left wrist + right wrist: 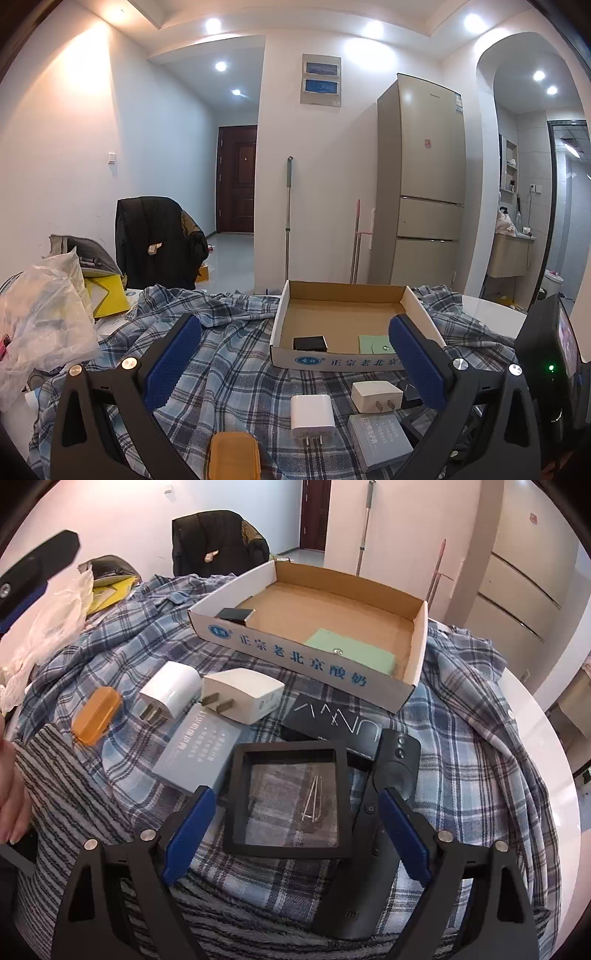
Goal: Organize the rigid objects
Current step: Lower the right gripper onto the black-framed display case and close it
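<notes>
A shallow cardboard box lies on a plaid cloth, holding a small black block and a green card. In front of it lie two white plug chargers, an orange case, a grey box, a black frame with clear film, a black remote and a black UNV box. My left gripper is open above the chargers. My right gripper is open around the frame's near part.
A plastic bag and yellow packets lie at the left. A black device with a green light stands at the right. A chair with a dark jacket is behind the table. A fridge stands beyond.
</notes>
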A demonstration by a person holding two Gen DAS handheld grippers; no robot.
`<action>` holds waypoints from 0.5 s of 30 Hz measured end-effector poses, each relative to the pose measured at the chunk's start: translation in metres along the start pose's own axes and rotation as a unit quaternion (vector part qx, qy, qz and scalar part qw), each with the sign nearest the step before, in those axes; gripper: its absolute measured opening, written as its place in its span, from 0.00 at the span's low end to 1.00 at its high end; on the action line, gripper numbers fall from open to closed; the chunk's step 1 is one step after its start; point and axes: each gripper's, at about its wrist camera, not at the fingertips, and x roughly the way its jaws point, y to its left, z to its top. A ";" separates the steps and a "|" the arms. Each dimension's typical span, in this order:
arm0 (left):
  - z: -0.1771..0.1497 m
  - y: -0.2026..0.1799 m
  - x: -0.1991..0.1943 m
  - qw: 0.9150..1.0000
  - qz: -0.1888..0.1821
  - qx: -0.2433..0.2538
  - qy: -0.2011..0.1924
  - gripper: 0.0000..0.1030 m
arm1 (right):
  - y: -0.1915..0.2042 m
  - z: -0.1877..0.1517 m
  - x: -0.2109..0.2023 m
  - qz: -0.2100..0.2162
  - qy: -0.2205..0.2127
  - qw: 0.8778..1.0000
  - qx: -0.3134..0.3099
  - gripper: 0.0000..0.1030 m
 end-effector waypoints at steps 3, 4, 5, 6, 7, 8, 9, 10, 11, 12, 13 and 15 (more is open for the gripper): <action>0.000 -0.001 -0.001 1.000 0.000 0.001 -0.001 1.00 | 0.006 -0.002 0.004 -0.008 0.004 1.000 -0.008 0.86; 0.000 -0.001 0.000 1.000 0.000 0.001 -0.002 1.00 | 0.006 -0.002 0.005 -0.011 0.004 1.000 -0.011 0.86; 0.000 -0.002 0.000 1.000 0.000 0.001 -0.003 1.00 | 0.006 -0.002 0.005 -0.015 0.004 1.000 -0.012 0.86; 0.000 -0.002 0.000 1.000 0.000 0.001 -0.003 1.00 | 0.007 -0.001 0.005 -0.017 0.003 1.000 -0.012 0.86; 0.000 -0.002 0.000 1.000 0.000 0.001 -0.003 1.00 | 0.007 0.000 0.006 -0.018 0.004 1.000 -0.011 0.86; 0.000 -0.002 0.000 1.000 0.000 0.001 -0.003 1.00 | 0.006 0.000 0.007 -0.023 0.006 1.000 -0.011 0.86; 0.000 -0.002 0.000 1.000 0.000 0.001 -0.003 1.00 | 0.007 -0.001 0.010 -0.029 0.011 0.999 -0.012 0.83; -0.001 -0.002 0.000 1.000 0.000 0.001 -0.003 1.00 | 0.007 -0.001 0.013 -0.032 0.017 0.999 -0.013 0.79; -0.001 -0.002 0.000 1.000 0.000 0.001 -0.003 1.00 | 0.009 -0.001 0.015 -0.035 0.022 0.999 -0.016 0.79; 0.000 -0.002 0.000 1.000 0.000 0.001 -0.003 1.00 | 0.010 -0.001 0.015 -0.038 0.021 0.999 -0.020 0.79; 0.000 -0.002 -0.001 1.000 0.000 0.001 -0.003 1.00 | 0.012 -0.002 0.016 -0.037 0.022 0.999 -0.024 0.79; -0.001 -0.002 0.000 1.000 -0.001 0.001 -0.002 1.00 | 0.012 -0.002 0.015 -0.037 0.019 0.999 -0.026 0.68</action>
